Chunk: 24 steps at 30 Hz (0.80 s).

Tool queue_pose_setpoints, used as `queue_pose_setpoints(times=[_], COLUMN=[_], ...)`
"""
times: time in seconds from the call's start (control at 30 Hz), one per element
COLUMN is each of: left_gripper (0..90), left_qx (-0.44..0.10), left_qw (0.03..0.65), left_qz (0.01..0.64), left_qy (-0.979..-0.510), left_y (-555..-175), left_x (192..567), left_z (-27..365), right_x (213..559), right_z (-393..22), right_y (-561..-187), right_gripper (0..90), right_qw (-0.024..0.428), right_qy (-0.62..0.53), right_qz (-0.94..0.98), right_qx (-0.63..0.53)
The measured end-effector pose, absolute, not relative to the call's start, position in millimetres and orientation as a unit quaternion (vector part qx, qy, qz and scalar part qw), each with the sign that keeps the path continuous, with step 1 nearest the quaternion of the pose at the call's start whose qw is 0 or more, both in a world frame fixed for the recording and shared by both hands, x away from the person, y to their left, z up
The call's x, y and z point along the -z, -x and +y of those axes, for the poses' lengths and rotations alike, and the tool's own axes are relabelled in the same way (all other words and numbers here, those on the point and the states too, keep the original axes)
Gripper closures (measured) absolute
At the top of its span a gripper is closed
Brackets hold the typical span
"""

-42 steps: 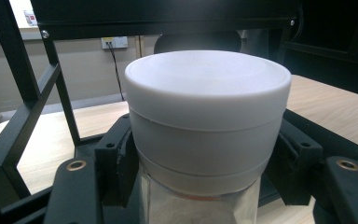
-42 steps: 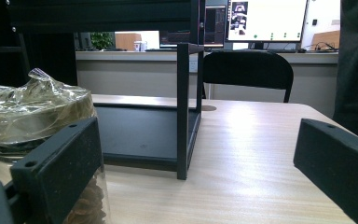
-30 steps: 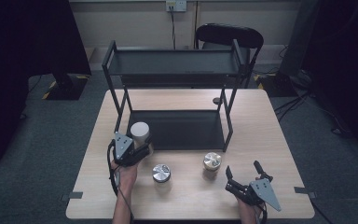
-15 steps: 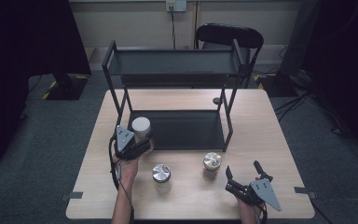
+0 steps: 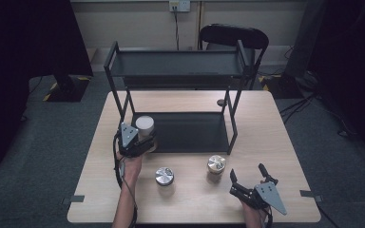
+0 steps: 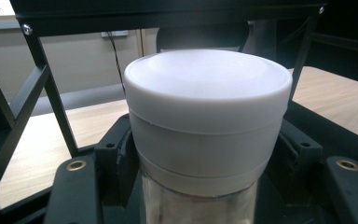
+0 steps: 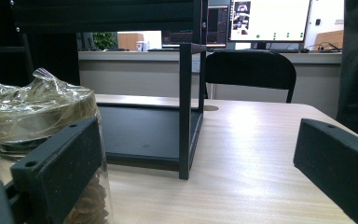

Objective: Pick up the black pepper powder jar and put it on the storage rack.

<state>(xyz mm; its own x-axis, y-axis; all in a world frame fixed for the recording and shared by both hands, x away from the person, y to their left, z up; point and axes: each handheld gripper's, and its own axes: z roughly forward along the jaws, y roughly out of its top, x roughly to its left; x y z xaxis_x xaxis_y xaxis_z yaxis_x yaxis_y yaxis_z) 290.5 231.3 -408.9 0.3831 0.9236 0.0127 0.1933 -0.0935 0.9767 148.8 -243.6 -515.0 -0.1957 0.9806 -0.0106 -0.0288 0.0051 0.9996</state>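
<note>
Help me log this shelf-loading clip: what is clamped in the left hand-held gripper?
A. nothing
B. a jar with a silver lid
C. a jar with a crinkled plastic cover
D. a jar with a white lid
D: the left hand-held gripper has its jaws closed on the white-lidded jar, at the front left corner of the black shelf rack.

table (image 5: 285, 156): wooden | on it: black rack (image 5: 180, 133) | silver-lidded jar (image 5: 164, 175) | gold-topped jar (image 5: 216, 164)
</note>
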Motion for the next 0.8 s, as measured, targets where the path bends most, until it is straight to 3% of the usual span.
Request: queue_pose_setpoints(times=[0.8], left_gripper=[34.7], left_qx=[-0.343], left_qw=[0.496], left_qz=[0.452], left_qy=[-0.657], left_y=[-311], left_x=[415], left_z=[229], right_x=[515], right_z=[-245], right_y=[-149], right_gripper=[0.1], right_qw=[0.455], right_qy=[-0.438], right_qz=[0.543], right_qx=[-0.553])
